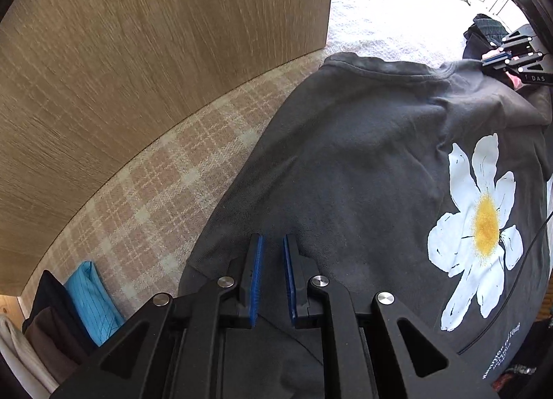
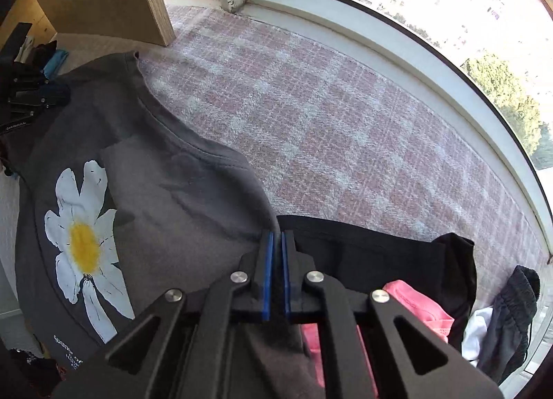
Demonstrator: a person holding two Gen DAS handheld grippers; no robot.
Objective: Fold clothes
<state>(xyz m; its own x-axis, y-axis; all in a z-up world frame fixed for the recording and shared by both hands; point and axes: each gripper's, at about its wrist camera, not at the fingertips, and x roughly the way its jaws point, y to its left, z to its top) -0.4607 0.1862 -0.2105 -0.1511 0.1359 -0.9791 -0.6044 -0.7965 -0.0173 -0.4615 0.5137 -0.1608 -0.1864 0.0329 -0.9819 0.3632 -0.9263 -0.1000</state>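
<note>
Two tongs [image 1: 273, 243] [image 2: 277, 240] low over shirt [image 1: 363, 157]

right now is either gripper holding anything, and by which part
The right gripper is shut on the grey t-shirt, pinching its edge. The left gripper is open over the shirt, holding nothing.

A home, high up in an apartment block. A plaid carpet [image 2: 328, 122] covers the floor ahead of the right jaws, ending at a curved window [image 2: 432, 8] that looks out on trees and tower blocks. Left of the left jaws stands a wooden cabinet [image 1: 155, 53]. Loose clothes [image 2: 449, 295] lie piled right of the right jaws.
</note>
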